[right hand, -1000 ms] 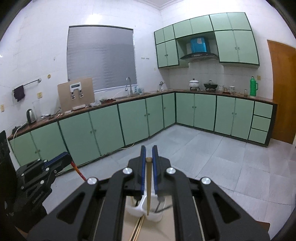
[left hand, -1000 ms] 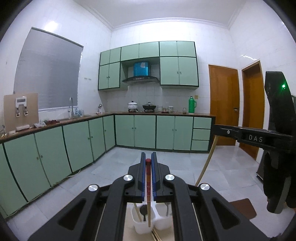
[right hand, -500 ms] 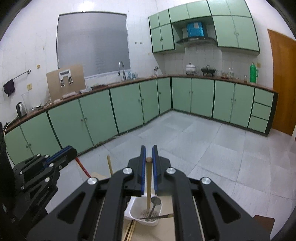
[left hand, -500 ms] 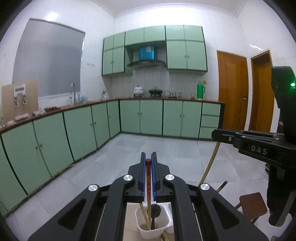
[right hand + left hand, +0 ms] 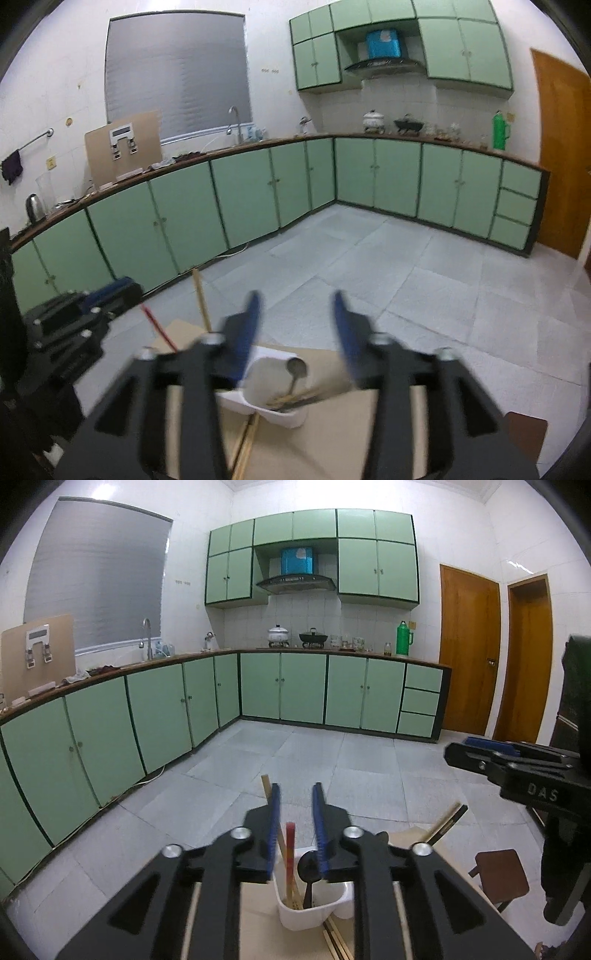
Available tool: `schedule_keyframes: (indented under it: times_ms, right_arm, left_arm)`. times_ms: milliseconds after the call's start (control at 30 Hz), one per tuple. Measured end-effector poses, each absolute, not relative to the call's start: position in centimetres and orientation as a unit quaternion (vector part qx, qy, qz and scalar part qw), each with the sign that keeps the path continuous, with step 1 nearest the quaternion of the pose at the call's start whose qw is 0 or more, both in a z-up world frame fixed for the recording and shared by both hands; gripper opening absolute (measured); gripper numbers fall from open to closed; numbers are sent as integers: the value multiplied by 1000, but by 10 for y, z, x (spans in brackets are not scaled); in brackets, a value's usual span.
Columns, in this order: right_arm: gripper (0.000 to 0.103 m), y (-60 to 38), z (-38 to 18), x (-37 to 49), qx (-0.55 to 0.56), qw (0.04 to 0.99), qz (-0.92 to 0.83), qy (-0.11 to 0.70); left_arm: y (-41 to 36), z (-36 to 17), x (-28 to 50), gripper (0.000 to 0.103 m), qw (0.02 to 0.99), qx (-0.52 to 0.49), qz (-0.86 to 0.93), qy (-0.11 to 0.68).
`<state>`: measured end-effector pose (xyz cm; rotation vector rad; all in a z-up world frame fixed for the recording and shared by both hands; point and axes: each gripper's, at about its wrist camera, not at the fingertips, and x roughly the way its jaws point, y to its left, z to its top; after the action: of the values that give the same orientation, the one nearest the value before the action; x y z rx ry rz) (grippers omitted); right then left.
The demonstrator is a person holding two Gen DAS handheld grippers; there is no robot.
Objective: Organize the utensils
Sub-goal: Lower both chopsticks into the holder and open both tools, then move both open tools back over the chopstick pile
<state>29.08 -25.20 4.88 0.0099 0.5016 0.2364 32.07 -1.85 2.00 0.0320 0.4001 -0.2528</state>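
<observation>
1. Below the left tool (image 5: pixel 295 827), a white utensil holder (image 5: pixel 312 910) stood on the tan worktop (image 5: pixel 258 904). Its fingers were spread, gripping nothing.
2. A red-tipped chopstick (image 5: pixel 289 853), a pale chopstick (image 5: pixel 275 819) and a dark spoon (image 5: pixel 308 867) stood in the holder, leaning.
3. More chopsticks (image 5: pixel 336 938) lay flat on the worktop just beside the holder.
4. From the right wrist view, the right tool (image 5: pixel 295 332) was likewise spread and empty, above the holder (image 5: pixel 273 398); motion blur softened it.
5. A metal spoon (image 5: pixel 295 369) leaned in the holder's near compartment.
6. A brown stool (image 5: pixel 500 873) stood on the floor to the right.
</observation>
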Motion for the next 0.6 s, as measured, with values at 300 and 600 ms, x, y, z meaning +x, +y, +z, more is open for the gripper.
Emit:
schedule_keyframes:
  times_ms: [300, 600]
  right_arm:
    - [88, -275, 27, 222, 11, 966, 93, 240]
    - [97, -266, -39, 151, 19, 952, 96, 291]
  left_arm:
    - [0, 13, 259, 54, 973, 4, -115, 198]
    - [11, -47, 184, 69, 963, -6, -108, 247]
